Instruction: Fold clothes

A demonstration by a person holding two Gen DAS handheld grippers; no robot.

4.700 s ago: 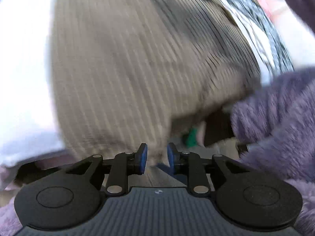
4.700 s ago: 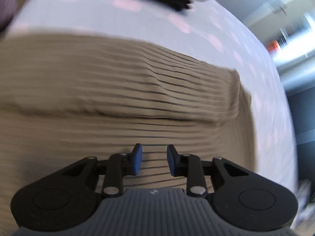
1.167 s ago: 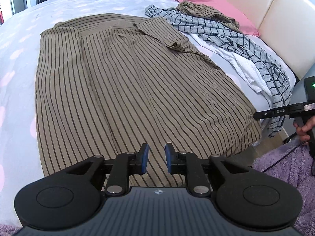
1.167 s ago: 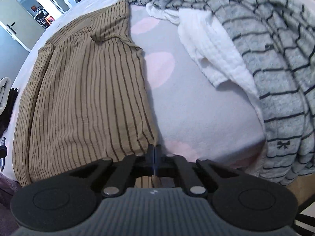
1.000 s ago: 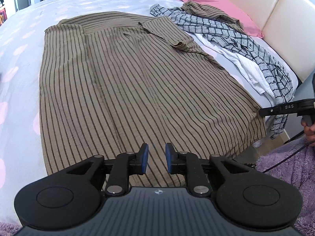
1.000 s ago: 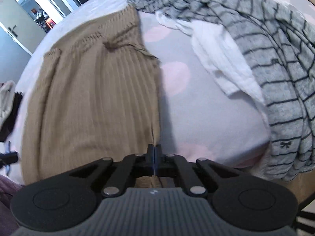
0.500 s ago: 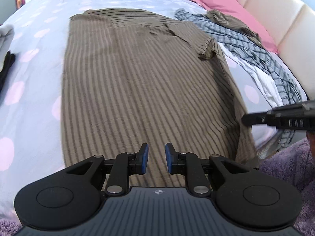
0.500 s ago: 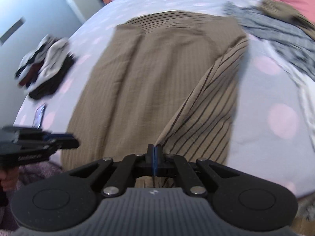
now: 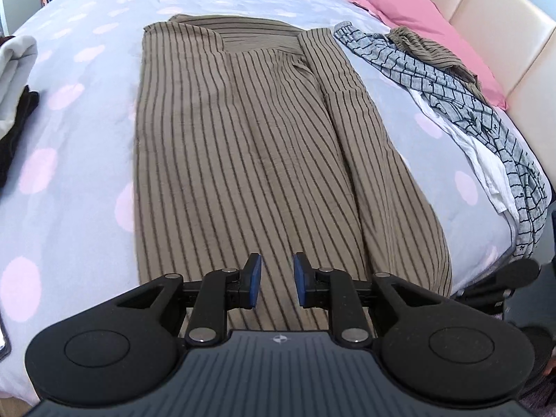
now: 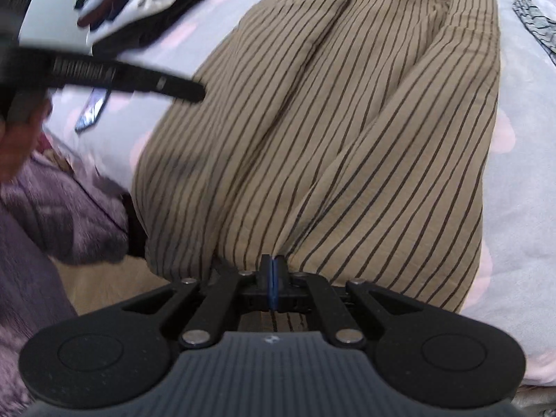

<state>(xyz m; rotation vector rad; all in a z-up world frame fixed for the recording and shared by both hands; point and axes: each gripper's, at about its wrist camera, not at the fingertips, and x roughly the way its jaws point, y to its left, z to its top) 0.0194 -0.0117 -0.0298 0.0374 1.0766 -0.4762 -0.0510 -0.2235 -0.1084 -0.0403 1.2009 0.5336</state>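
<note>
A brown garment with dark stripes lies lengthwise on the bed, its right side folded in over the middle. My left gripper hovers over the near hem; its jaws are opening, and nothing is between the blue pads. My right gripper is shut on the near hem of the brown garment, and the cloth bunches into ridges from the pinch. One black finger of the left gripper reaches in from the left in the right wrist view, above the garment's left edge.
The bed sheet is pale with pink dots. A grey checked garment, a white cloth and a pink pillow lie at the right by the headboard. Folded clothes and a phone sit at the left.
My right gripper has swung left across the bed with the hem in it, folding the garment's right side over the middle. The left gripper has drifted sideways along the near hem.
</note>
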